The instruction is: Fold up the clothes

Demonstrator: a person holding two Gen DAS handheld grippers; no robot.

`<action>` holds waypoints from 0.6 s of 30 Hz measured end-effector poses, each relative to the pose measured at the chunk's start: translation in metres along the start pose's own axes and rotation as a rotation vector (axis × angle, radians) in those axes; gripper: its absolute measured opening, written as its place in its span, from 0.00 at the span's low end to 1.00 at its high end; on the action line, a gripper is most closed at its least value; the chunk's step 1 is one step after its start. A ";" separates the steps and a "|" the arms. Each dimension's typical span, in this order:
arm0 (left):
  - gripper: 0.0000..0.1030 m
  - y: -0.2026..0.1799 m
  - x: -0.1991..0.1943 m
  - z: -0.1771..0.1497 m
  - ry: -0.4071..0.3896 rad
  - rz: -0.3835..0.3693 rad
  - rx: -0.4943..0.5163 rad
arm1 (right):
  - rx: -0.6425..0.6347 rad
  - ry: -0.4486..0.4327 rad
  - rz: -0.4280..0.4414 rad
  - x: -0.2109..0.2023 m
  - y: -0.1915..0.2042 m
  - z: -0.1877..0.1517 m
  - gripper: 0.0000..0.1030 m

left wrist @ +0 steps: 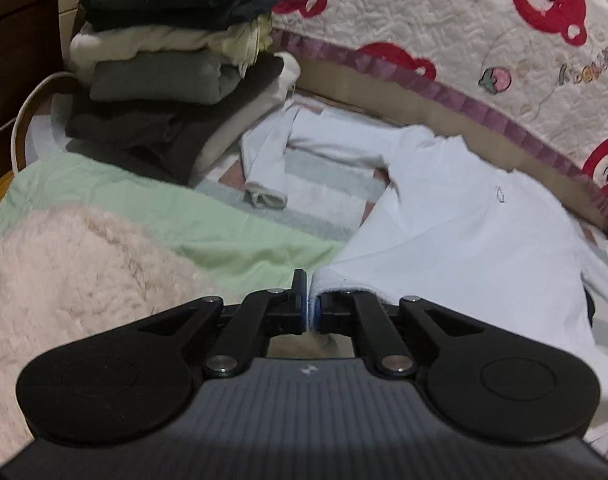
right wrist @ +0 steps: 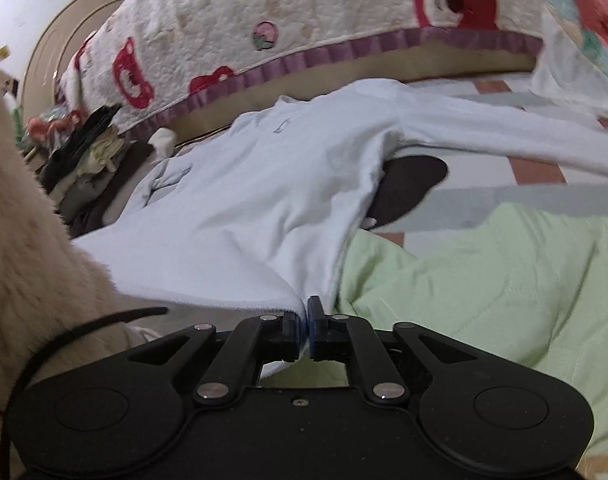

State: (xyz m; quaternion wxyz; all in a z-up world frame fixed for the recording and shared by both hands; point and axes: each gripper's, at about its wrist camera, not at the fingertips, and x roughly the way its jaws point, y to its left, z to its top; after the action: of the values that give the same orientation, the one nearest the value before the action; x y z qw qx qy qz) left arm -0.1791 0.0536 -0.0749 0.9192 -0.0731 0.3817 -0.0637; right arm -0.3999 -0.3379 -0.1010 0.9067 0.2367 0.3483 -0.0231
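Observation:
A white long-sleeved shirt (left wrist: 464,232) lies spread on the bed, collar toward the far quilt, one sleeve (left wrist: 267,160) bent out to the left. My left gripper (left wrist: 308,300) is shut on the shirt's hem at its left corner. In the right wrist view the same shirt (right wrist: 243,200) stretches away from me, with its other sleeve (right wrist: 524,140) running right. My right gripper (right wrist: 306,320) is shut on the hem at the right corner. Both grippers hold the hem near the bed's front edge.
A stack of folded clothes (left wrist: 171,72) stands at the back left. A bear-print quilt (left wrist: 464,20) rises along the far side. A green blanket (right wrist: 484,272) covers the near bed. A fluffy pink sleeve (left wrist: 63,280) is at my left. A dark object (right wrist: 404,188) lies beside the shirt.

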 end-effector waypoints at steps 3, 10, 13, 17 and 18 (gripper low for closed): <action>0.09 0.001 0.002 0.000 0.004 0.005 0.002 | 0.039 0.004 -0.002 0.004 -0.006 -0.006 0.17; 0.15 -0.005 0.012 0.001 0.046 0.029 0.041 | 0.182 0.022 0.055 0.035 -0.017 -0.031 0.43; 0.21 -0.009 0.016 0.003 0.080 0.004 0.080 | 0.242 -0.070 0.131 0.023 -0.025 -0.023 0.08; 0.02 -0.009 -0.009 0.009 0.045 -0.022 0.211 | 0.132 -0.263 0.226 -0.050 -0.005 0.018 0.08; 0.02 -0.007 -0.012 0.008 0.047 -0.018 0.214 | 0.066 -0.259 0.199 -0.064 0.006 0.025 0.08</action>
State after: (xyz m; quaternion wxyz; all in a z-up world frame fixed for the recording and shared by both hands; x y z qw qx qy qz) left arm -0.1826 0.0490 -0.0600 0.9119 0.0235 0.3936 -0.1142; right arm -0.4311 -0.3513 -0.0409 0.9336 0.2947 0.2022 0.0252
